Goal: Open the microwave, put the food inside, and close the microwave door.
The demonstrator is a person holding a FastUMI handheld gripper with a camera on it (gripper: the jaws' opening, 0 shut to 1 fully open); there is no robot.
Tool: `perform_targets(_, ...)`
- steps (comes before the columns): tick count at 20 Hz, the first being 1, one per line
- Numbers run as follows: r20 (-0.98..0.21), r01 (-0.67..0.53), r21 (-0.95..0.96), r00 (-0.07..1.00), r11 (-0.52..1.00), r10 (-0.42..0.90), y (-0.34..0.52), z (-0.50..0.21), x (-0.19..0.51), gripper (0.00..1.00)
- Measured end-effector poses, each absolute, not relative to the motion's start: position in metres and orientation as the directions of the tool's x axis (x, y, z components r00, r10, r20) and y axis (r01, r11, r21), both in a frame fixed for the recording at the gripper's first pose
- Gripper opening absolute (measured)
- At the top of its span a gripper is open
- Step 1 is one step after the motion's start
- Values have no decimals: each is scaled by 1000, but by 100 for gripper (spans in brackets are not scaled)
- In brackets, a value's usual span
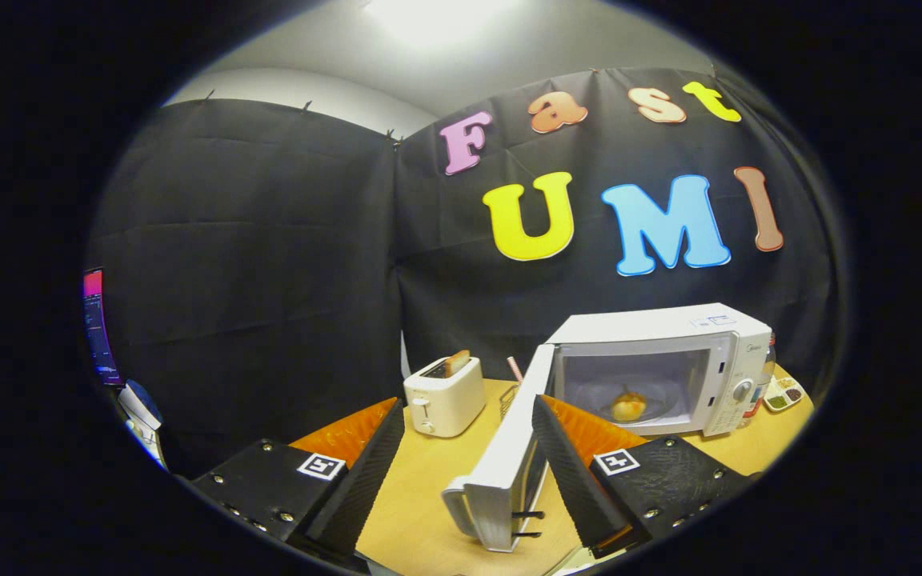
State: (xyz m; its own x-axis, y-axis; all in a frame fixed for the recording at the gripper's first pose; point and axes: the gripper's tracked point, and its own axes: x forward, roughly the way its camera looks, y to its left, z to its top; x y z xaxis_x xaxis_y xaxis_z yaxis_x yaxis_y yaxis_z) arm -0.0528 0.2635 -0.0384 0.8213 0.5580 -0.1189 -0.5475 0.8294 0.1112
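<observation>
In the gripper view, the white box-shaped microwave (669,360) stands near the far right corner of the light wooden tabletop (429,488). Its white door (509,448) is swung wide open and sticks out toward the gripper, with the door's handle end closest. The food, a small round golden bun (629,406), already sits inside the microwave on the glass plate. So the first two steps look done, and the step in hand looks like closing the door. The gripper (461,464) has its two fingers spread wide apart, and they hold nothing. The open door sits between the fingers, closer to the right finger, but I cannot tell if that finger touches the door or is just beside it. The next move, I think, is to get a finger against the outside face of the door and push it round toward the microwave until it clicks shut. The push should be slow and follow the door's swing, so the microwave does not slide on the table. A small white toaster (445,394) with a slice of bread poking out stands at the far edge of the tabletop, left of the door and well clear of its swing. A little white tray with bits of food (783,394) lies at the far right edge, beside the microwave.
</observation>
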Motion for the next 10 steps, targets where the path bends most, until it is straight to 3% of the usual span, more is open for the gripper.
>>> perform_targets(8, -182, -680, 124, 700, 722, 690, 331, -71, -108, 97)
perform_targets(10, -220, -695, 130, 675, 707, 704, 339, -88, -114, 92)
